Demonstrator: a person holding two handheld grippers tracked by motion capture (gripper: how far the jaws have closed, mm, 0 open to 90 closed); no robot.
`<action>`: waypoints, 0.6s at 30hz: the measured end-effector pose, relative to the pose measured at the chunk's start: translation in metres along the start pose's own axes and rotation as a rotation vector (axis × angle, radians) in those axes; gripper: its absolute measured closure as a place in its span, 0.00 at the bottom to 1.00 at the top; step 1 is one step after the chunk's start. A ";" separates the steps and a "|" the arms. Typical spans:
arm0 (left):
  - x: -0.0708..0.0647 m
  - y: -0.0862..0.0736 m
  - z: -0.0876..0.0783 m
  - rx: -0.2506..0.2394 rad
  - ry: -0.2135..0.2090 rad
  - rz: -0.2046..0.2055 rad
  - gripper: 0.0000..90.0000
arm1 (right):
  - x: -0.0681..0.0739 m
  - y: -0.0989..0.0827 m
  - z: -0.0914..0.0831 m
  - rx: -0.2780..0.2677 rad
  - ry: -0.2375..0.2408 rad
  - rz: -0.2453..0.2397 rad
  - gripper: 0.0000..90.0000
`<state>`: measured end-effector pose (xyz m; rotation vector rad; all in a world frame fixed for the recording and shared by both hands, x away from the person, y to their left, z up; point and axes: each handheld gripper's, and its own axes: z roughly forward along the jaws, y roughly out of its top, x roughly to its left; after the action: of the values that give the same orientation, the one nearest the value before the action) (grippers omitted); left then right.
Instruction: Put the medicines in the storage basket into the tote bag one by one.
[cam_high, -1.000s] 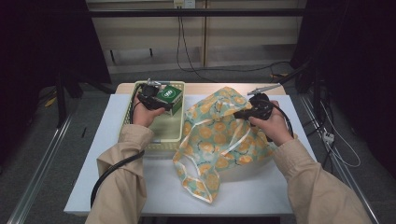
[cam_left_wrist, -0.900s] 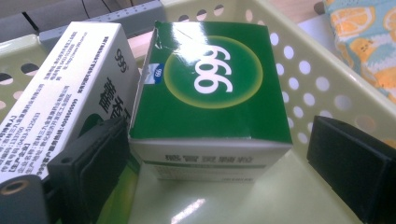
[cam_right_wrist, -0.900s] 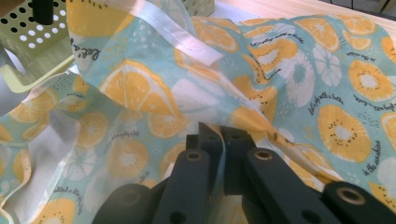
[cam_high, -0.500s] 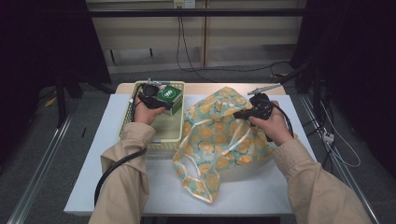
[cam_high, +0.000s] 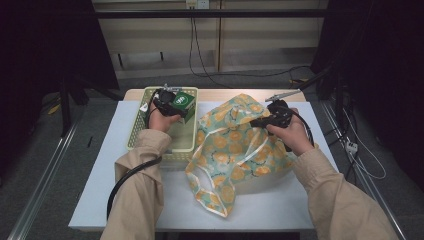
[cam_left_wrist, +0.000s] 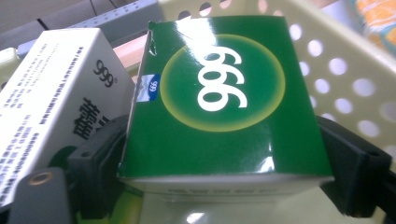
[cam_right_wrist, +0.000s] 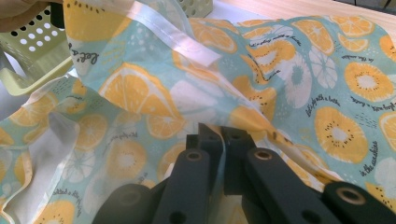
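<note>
A green box (cam_left_wrist: 219, 93) marked 999 sits between the jaws of my left gripper (cam_left_wrist: 222, 140), which have just been closing and now press on both its sides. In the high view this gripper (cam_high: 167, 102) holds the green box (cam_high: 182, 102) over the far right corner of a pale yellow basket (cam_high: 150, 95). My right gripper (cam_right_wrist: 219, 135) is shut on a fold of the teal bag (cam_right_wrist: 280, 70) printed with orange slices. From above, the right gripper (cam_high: 257, 121) pinches the bag (cam_high: 235, 150) near its top edge.
A white box (cam_left_wrist: 56, 93) with black print lies beside the green one inside the basket (cam_left_wrist: 355, 60). The bag spreads over the middle of the white table (cam_high: 100, 165). Cables trail on the floor behind the table.
My left hand has shifted very slightly over the basket with the green box between its jaws. The right hand and the bag have stayed still.
</note>
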<state>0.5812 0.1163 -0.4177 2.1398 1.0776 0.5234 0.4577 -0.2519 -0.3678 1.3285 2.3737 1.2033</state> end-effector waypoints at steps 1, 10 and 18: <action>0.001 0.000 -0.003 0.017 0.002 -0.011 0.17 | 0.000 0.000 0.000 0.000 -0.001 -0.001 1.00; 0.001 0.001 -0.047 0.002 -0.046 -0.025 0.18 | 0.003 -0.001 0.003 0.006 -0.019 -0.003 1.00; -0.010 -0.001 -0.087 -0.002 -0.121 0.016 0.18 | 0.010 -0.002 0.005 0.022 -0.036 -0.015 1.00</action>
<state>0.5216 0.1424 -0.3589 2.1507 0.9936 0.3959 0.4531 -0.2420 -0.3706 1.3253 2.3743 1.1422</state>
